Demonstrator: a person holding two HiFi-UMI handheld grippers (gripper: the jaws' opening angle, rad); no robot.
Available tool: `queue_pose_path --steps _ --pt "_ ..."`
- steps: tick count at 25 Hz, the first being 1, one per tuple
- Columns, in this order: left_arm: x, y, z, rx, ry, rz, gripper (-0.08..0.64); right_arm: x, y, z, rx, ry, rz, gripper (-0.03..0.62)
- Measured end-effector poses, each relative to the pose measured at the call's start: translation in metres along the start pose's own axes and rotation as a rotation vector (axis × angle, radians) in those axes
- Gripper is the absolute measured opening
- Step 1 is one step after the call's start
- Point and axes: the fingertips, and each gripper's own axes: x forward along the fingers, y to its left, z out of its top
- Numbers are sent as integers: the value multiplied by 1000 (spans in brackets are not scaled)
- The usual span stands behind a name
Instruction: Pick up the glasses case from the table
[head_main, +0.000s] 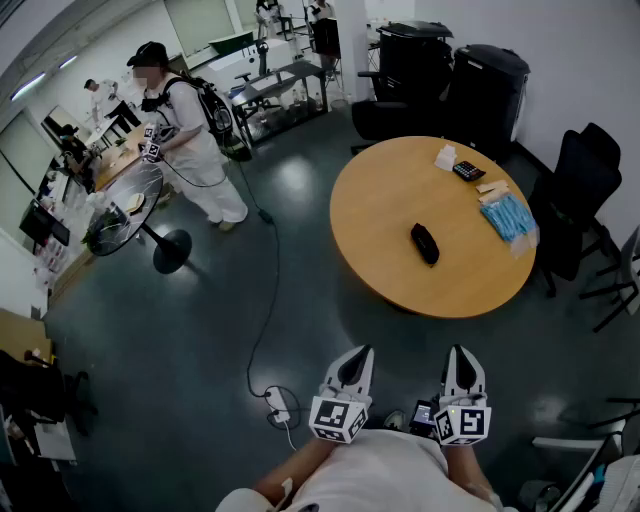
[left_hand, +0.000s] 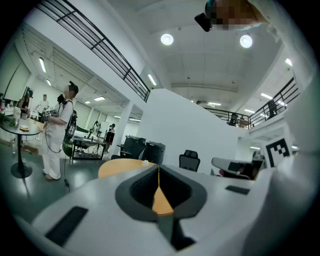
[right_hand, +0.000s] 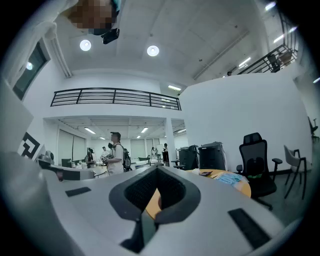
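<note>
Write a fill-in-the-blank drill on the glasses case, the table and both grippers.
The glasses case on the round wooden table is ____ in colour.
The left gripper and the right gripper both have their jaws ____.
The glasses case is held by ____ gripper.
The packet near the table's right edge is ____.
Missing words: black; shut; neither; blue.

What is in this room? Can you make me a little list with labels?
table: round wooden table, across the floor from both grippers
glasses case: black, lying near the table's middle, nothing touching it
other things on table: calculator and blue packets, towards the right edge
left gripper: shut, empty
right gripper: shut, empty
person: standing far left
</note>
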Motion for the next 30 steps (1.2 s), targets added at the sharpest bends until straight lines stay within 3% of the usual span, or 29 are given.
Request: queue_pose_path --steps 16,23,27,30 --pt "-1 -14 -10 7 23 5 11 -9 -6 7 27 -37 38 15" --pt "11 -32 -24 -3 38 19 11 -15 -34 5 39 -21 76 15" --pt "37 -33 -30 41 33 34 8 0 -60 5 28 -38 100 15" --pt "50 -39 -37 30 80 18 8 0 -74 1 60 -11 83 15"
